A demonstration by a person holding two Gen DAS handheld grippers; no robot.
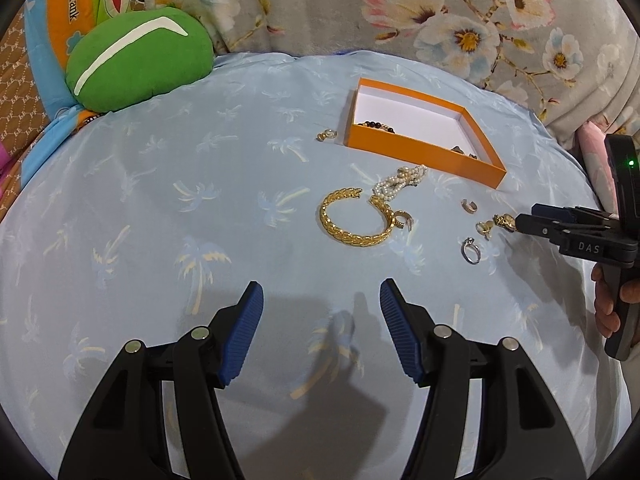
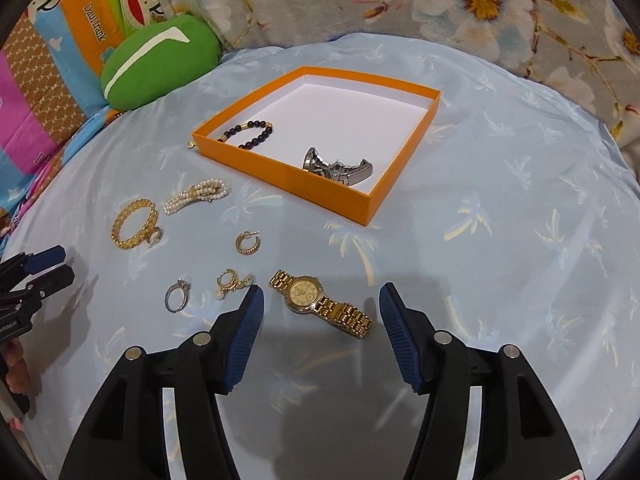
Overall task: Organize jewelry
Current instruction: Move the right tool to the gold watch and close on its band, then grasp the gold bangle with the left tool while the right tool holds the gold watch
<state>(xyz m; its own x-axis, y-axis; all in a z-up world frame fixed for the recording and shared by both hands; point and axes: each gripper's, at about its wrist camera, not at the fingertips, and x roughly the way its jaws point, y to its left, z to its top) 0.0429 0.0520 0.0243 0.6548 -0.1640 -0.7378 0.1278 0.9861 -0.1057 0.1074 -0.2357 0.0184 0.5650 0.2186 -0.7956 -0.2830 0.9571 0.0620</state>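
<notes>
From the left wrist view I see only a gold end of the gold-toned metal wristwatch, the rest hidden behind my right hand-held gripper at the frame edge; in the right wrist view that watch lies flat on the pale blue palm-print bed cover, between the spread blue pads of the right hand-held gripper, which touch nothing. My left hand-held gripper is also spread wide and holds nothing above bare cover. The shallow orange cardboard box with a white inside sits further back; its near wall hides most of its contents from the left view, but from the right I can make out a dark beaded bracelet near its left corner and a silver metal watch by its front wall. A tiny gold piece sits just beside the box's left corner, too small to identify. Outside the box lie a gold chain bangle with a small ring-like piece against it, a knotted pearl strand, a gold hoop earring, a silver ring with a stone and a small gold earring cluster partly behind the right gripper's left pad. A green plush cushion rests at the cover's far left edge.
</notes>
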